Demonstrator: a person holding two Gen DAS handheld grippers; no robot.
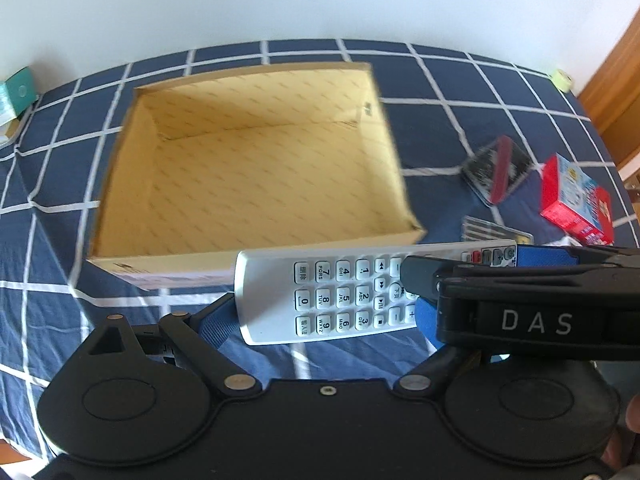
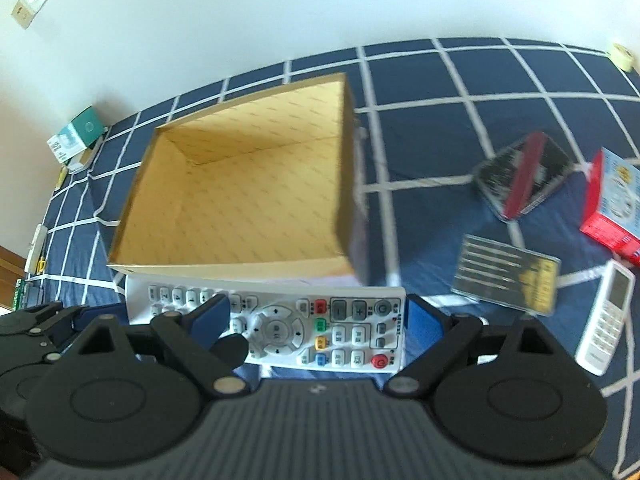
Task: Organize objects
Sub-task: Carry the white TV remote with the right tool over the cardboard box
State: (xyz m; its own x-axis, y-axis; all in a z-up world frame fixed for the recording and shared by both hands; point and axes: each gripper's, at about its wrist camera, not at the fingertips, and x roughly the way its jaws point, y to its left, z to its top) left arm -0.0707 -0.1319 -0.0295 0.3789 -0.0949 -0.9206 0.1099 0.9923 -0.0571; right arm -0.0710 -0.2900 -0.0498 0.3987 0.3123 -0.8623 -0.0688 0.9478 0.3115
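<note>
Remote control (image 2: 280, 322), white and long, hangs crosswise above the checked blue cloth (image 1: 460, 76), gripped from both ends: the right gripper (image 2: 318, 316) clamps its blue pads (image 2: 424, 320) on the end with the coloured buttons, and the left gripper (image 1: 324, 312) clamps the number-key end. Just beyond it stands an open cardboard box (image 1: 248, 160). To the right on the cloth lie a flat dark packet (image 2: 506, 276), a second white remote (image 2: 606, 316), a black-and-red packet (image 2: 524, 176) and a red carton (image 1: 576, 200).
</note>
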